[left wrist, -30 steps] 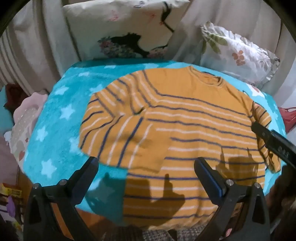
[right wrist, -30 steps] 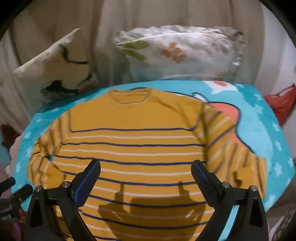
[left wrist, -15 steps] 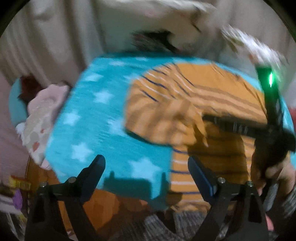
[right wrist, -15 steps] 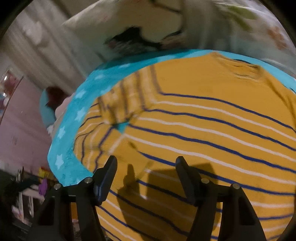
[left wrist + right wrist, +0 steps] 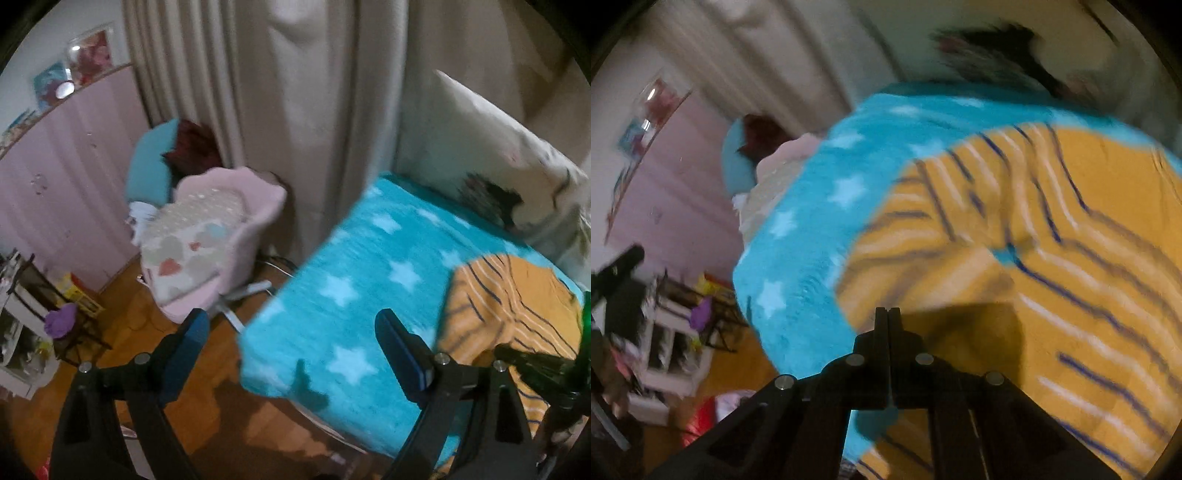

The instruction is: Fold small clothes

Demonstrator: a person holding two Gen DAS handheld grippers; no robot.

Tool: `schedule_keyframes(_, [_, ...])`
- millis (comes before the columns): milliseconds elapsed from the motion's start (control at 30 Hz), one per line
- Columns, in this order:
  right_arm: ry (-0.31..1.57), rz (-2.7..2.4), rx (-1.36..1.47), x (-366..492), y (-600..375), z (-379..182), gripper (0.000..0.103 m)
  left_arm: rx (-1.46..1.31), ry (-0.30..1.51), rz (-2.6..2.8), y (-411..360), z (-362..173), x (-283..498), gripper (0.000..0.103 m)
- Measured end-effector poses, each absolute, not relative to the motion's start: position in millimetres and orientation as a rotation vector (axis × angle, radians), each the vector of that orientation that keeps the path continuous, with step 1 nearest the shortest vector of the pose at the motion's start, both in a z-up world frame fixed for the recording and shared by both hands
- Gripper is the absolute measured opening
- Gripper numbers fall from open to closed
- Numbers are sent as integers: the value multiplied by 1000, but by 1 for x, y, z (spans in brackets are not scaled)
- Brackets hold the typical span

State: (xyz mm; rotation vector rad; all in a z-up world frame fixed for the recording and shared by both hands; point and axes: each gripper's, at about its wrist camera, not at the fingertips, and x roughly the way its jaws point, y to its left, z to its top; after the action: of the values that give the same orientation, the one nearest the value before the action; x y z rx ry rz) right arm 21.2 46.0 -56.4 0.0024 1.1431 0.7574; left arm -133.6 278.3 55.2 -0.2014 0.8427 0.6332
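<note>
The sweater point(image 5: 1052, 229), a mustard-yellow knit with thin navy and white stripes, lies flat on the bed's turquoise blanket point(image 5: 805, 236), a fleecy cover dotted with pale stars; its long axis runs from the near edge of the bed toward the pillow point(image 5: 491, 155) at the back, though motion blur hides the neckline; one striped sleeve is folded inward across the body, its stripes crossing those of the torso at an angle; the right gripper point(image 5: 888, 321) has its two black fingers pressed together with no gap, their tips at the sweater's near left edge, but whether cloth is pinched between them cannot be told; the left gripper point(image 5: 291, 339) has its blue-padded fingers spread wide, holding nothing, beyond the blanket's left corner above the wooden floor point(image 5: 236, 417).
</note>
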Motion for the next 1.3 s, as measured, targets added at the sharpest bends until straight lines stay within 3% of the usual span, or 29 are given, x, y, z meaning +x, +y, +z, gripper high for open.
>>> schedule_keyframes(100, [1055, 699, -32, 26, 49, -40, 6, -210, 838, 639, 287, 58, -138, 91])
schedule_keyframes(133, [1046, 671, -40, 32, 43, -41, 25, -210, 839, 633, 289, 58, -139, 91])
schedule_keyframes(167, [1042, 649, -44, 36, 38, -43, 55, -211, 845, 623, 291, 55, -138, 91])
schedule_keyframes(200, [1041, 628, -39, 40, 31, -47, 66, -217, 851, 615, 292, 52, -138, 91])
schedule_keyframes(233, [1056, 608, -23, 45, 22, -54, 70, -225, 858, 609, 292, 49, -137, 91])
schedule_keyframes(333, [1135, 627, 25, 58, 13, -78, 70, -247, 887, 585, 293, 43, -128, 91])
schedule_keyframes(400, [1189, 643, 44, 59, 14, -94, 61, -255, 904, 564, 294, 41, -122, 91])
schedule_keyframes(433, [1233, 668, 66, 58, 16, -101, 27, -254, 902, 561, 294, 41, -120, 91])
schedule_keyframes(467, [1261, 694, 78, 55, 19, -104, 9, -252, 898, 564, 294, 42, -120, 91])
schedule_keyframes(600, [1257, 773, 79, 37, 36, -89, 8, -257, 891, 548, 294, 53, -117, 91])
schedule_keyframes(833, [1273, 1039, 90, 32, 148, -78, 9, -269, 797, 472, 283, 94, -117, 91])
schedule_keyframes(1000, [1407, 1092, 128, 35, 205, -114, 26, -272, 754, 377, 266, 106, -105, 92])
schedule_keyframes(1133, [1330, 1072, 106, 18, 173, -92, 47, -247, 792, 315, 246, 90, -83, 92])
schedule_keyframes(1300, [1266, 806, 182, 24, 49, -74, 47, -247, 843, 218, 210, 61, -55, 92])
